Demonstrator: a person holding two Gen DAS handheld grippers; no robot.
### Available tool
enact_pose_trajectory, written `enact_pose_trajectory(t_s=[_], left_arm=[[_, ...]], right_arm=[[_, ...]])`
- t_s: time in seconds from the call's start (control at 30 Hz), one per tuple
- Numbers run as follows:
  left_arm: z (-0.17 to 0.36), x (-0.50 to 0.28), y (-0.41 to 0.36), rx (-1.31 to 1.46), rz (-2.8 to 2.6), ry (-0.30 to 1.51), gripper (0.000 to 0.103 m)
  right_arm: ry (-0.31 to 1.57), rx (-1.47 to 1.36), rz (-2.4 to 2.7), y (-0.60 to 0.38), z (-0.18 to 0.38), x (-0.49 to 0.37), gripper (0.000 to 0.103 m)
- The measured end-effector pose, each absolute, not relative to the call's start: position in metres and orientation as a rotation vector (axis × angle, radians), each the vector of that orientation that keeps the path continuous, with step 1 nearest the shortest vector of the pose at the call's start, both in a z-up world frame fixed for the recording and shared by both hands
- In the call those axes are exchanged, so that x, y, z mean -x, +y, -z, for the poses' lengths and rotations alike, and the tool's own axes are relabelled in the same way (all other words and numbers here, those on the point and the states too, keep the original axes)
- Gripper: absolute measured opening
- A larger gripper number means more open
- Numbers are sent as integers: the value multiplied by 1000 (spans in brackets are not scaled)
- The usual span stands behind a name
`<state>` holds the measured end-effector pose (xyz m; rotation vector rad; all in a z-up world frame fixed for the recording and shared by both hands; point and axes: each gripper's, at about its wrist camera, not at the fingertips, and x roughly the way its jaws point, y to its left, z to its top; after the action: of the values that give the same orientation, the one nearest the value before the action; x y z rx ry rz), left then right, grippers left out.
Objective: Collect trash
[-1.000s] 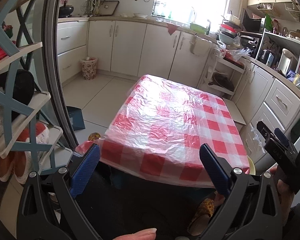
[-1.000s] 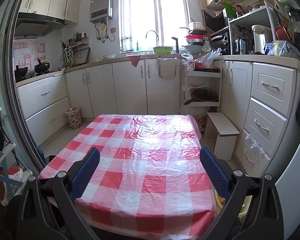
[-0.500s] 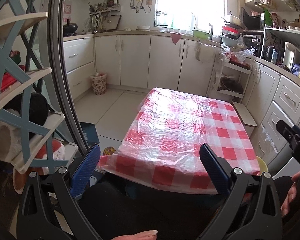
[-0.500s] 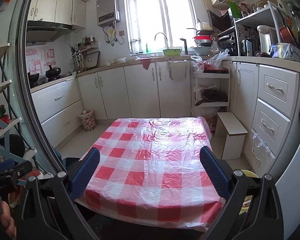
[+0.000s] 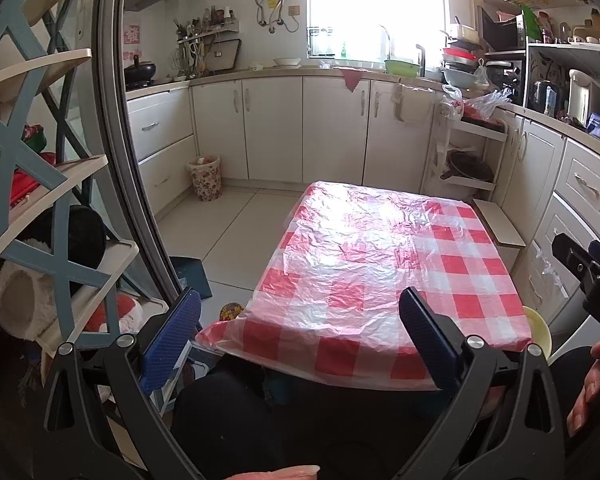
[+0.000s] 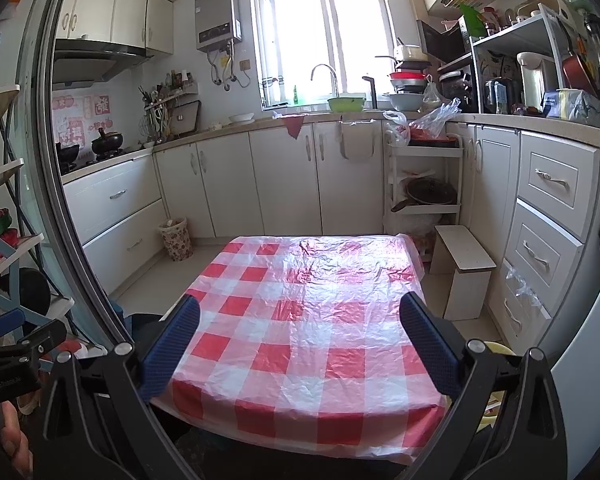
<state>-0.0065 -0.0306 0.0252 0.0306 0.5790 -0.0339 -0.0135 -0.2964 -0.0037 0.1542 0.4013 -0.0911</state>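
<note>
A table (image 5: 380, 248) under a red-and-white checked plastic cover stands in the middle of the kitchen, and nothing lies on its top. A floral waste bin (image 5: 205, 178) sits on the floor by the left cabinets, also in the right wrist view as the waste bin (image 6: 176, 239). A small colourful object (image 5: 230, 312) lies on the floor at the table's near left corner. My left gripper (image 5: 300, 296) is open and empty, short of the table's near edge. My right gripper (image 6: 300, 300) is open and empty over the near end of the table (image 6: 312, 360).
A shelf rack (image 5: 40, 184) and a grey door frame (image 5: 132, 160) close off the left. A low wooden stool (image 6: 466, 260) and a white trolley (image 6: 424, 184) stand right of the table, before drawers. A yellow bowl (image 5: 538, 326) sits by the near right corner. Dark trousers (image 5: 228, 420) are below.
Both grippers have drawn back from the table and tilted upward, so more of the kitchen shows. Each gripper now appears at the edge of the other's view. Jaws stay open.
</note>
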Motion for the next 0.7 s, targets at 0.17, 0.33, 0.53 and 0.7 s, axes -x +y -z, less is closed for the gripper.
enact_pose_trajectory(t_s=[0.17, 0.33, 0.53, 0.7], left_arm=[[-25, -2, -36, -49, 37, 589, 96], [-22, -15, -43, -61, 43, 589, 96], [-12, -61, -65, -94, 88, 622, 95], [24, -136, -90, -123, 100, 737, 96]], right_arm=[[422, -149, 96, -298, 9, 6, 96], [454, -151, 107, -309, 18, -13, 96], [512, -149, 145, -335, 31, -61, 96], [629, -144, 192, -361, 64, -123, 96]])
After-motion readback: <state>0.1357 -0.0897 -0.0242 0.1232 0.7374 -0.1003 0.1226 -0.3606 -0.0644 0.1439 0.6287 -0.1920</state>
